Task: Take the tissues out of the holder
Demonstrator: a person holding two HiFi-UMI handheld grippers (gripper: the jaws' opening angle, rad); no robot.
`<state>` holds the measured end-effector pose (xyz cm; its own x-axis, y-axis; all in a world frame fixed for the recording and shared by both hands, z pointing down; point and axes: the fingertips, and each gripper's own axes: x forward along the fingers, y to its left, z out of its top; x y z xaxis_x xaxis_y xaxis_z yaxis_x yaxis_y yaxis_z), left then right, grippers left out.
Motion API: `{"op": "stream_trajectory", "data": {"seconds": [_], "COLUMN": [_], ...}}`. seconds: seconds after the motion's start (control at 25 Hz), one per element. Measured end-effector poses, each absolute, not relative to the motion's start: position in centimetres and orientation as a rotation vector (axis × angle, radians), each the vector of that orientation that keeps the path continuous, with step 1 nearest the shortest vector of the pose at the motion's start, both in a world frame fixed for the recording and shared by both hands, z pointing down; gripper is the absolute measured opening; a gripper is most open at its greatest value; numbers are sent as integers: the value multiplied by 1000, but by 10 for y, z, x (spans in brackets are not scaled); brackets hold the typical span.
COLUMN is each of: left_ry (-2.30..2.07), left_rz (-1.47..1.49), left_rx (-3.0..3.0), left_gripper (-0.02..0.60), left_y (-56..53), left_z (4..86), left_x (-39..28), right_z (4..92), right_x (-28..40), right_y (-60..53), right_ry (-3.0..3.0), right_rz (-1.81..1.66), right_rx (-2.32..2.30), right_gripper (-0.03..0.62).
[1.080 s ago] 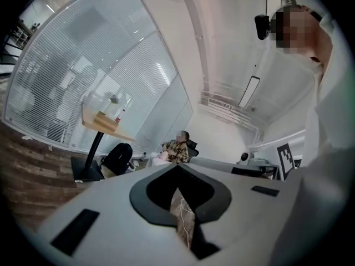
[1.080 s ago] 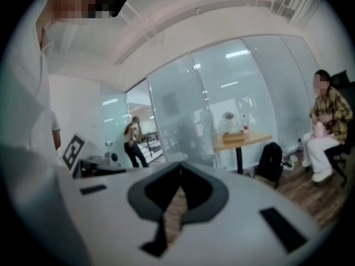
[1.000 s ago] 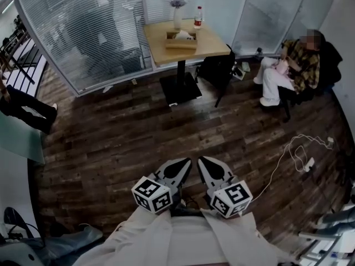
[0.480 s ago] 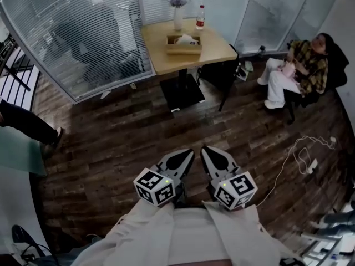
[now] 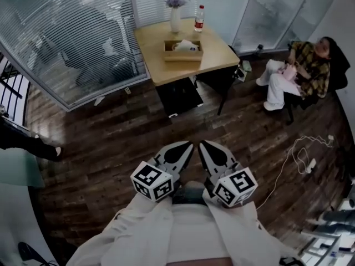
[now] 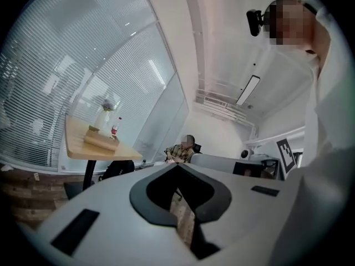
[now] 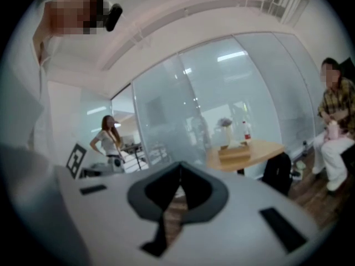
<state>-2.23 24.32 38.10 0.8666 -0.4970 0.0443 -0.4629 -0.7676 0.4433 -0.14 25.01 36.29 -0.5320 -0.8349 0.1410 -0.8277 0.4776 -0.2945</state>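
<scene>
- Left gripper (image 5: pixel 180 153), right gripper (image 5: pixel 212 151): jaws closed tip to tip, nothing held; both at the person's waist.
- Tissues (image 5: pixel 186 45): in wooden holder (image 5: pixel 183 53) on table (image 5: pixel 216 51), well apart from both grippers.
- Risks: vase (image 5: pixel 175 20) and water bottle (image 5: pixel 198 18) just behind holder could topple on reach; light holder may lift with tissues.

Soft, even indoor light, table (image 5: pixel 216 54) bright against dim dark floor (image 5: pixel 111 143), pale glare on glass wall (image 5: pixel 72 49), ceiling lamp (image 6: pixel 247 90) glowing, heavy fisheye bending, black corners in both gripper views, right tool (image 7: pixel 178 173) blurred
</scene>
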Motion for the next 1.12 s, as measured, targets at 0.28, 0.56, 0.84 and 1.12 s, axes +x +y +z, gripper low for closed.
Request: {"op": "stream_trajectory", "data": {"seconds": [0.28,0.56,0.84,1.12], "left_ry": [-657,-724,-765,-787], "left_rz": [-38,-52,-28,-31], "left_rx": [2627,2605,2606,2603], "left_gripper": [6,6,6,6], "left_y": [221,169,100,20], "left_z": [389,394,396,388], "left_x": [-18,-23,-8,22], "right_z": [368,369,370,363], "right_x": [0,2,16,49], "right_y": [223,171,100,16], "right_ry": [2651,2690,2714,2732], "right_rz": [-542,-485,-510,-497], "right_rx": [-1544,-1528,-1481,-1450], "right_gripper": [12,12,12,12]}}
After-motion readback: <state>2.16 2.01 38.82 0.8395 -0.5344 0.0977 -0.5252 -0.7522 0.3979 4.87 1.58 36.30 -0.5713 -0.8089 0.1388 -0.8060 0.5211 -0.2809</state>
